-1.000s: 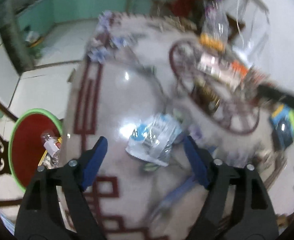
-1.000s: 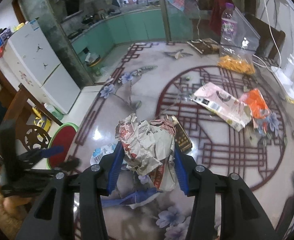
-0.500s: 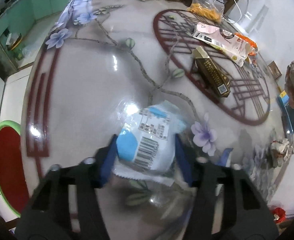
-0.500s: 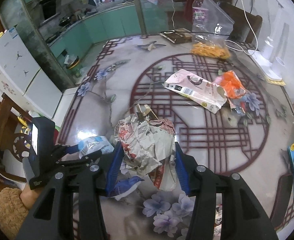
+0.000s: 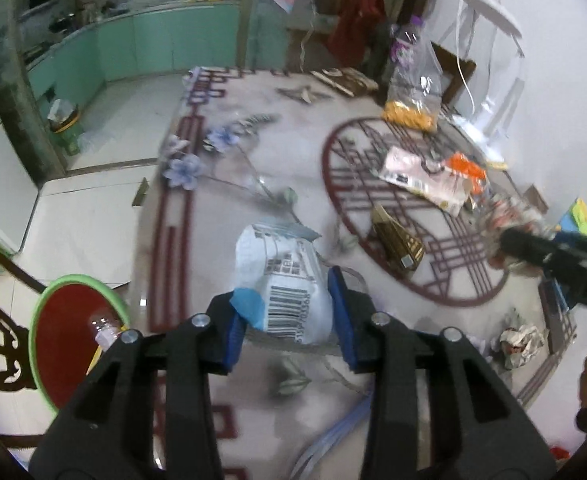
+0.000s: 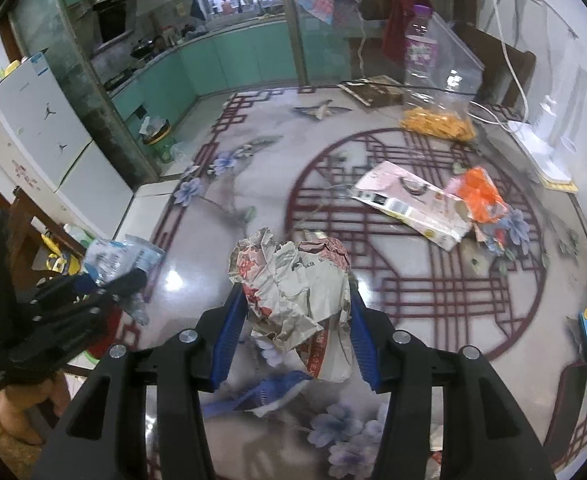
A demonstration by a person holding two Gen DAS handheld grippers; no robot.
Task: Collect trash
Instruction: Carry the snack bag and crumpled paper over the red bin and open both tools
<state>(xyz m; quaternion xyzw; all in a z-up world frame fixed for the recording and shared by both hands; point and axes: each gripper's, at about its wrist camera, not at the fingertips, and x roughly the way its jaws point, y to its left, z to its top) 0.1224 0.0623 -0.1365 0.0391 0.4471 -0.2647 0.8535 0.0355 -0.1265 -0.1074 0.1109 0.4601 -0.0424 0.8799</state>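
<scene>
A white-and-blue wrapper (image 5: 283,280) is pinched between the fingers of the left gripper (image 5: 285,316), which are closing on it, and is held above the patterned desk (image 5: 253,152). A crumpled paper wad (image 6: 293,284) is clamped between the fingers of the right gripper (image 6: 293,336). A red bin with a green rim (image 5: 69,332) is seen beside the desk.

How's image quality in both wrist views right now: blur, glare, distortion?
Left wrist: motion blur smears the table pattern and far clutter; the white wrapper in the left gripper, jaws closing, stays readable. Right wrist: sharper; glare spot on the glossy tabletop beside the crumpled paper in the right gripper. Both show heavy fisheye bending and dark corners.
</scene>
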